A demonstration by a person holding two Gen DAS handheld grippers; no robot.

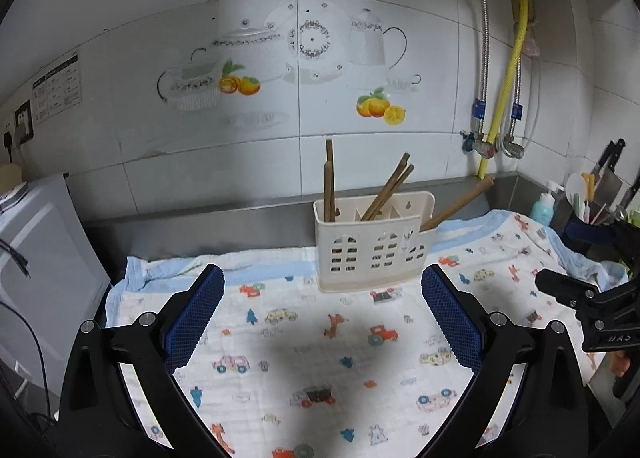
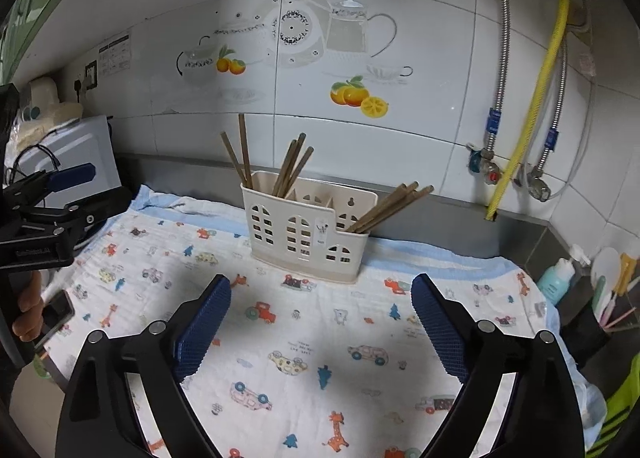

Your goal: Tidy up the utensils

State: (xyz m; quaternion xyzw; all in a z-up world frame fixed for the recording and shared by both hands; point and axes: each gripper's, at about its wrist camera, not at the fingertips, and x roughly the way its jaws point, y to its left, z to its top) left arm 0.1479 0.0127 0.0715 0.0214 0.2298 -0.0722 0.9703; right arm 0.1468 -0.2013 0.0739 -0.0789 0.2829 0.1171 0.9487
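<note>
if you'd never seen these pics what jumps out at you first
The cream utensil holder stands mid-counter on the cartoon-print cloth, wooden chopsticks poking up from it and more leaning out of its low right end. Both the left gripper and right gripper are open and empty.

A: Left black plastic two-finger gripper (image 1: pixel 322 282): angular arms, blue cross-hatched rubber pads (image 1: pixel 200 310), round silver screws at 8 and 4 o'clock.

B: Right black plastic two-finger gripper (image 2: pixel 321 292), same build: blue textured pads (image 2: pixel 438 328), silver screws. Small white lettering on each body seen from the other camera, unreadable. Bare skin of left hand (image 2: pixel 28 312) at 9 o'clock.
</note>
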